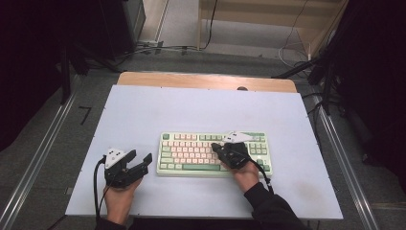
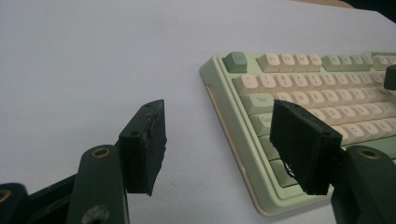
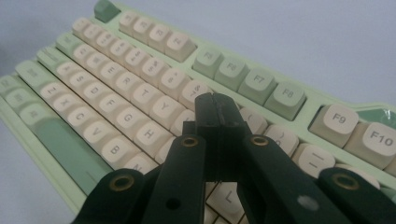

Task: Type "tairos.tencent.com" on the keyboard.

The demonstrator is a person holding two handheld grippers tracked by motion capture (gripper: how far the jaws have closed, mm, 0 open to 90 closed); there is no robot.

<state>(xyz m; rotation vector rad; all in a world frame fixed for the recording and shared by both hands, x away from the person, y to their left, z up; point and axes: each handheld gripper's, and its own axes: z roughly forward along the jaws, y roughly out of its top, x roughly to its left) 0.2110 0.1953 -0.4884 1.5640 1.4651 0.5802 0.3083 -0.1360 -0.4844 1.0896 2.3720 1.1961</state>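
White tabletop (image 1: 143, 110): green-cream mechanical keyboard (image 1: 191, 153) centred. Right gripper (image 3: 215, 105) jaws pinched together, tip used as key-pressing stylus. Left gripper (image 2: 219, 140) parked wide, empty.

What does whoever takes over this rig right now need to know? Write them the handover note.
Right hand-held gripper: jaws shut, nothing between them, tips over the middle of the keyboard, around the number row; whether they touch a key I cannot tell.
Left hand-held gripper: jaws open and empty, resting on the white table just left of the keyboard.
Keyboard: green and cream, lying flat near the table's centre front.
Done: right tips are lined up above the keys.
Left: likely pressing the keys; the left one looks free to steady the keyboard's left edge if it slides.
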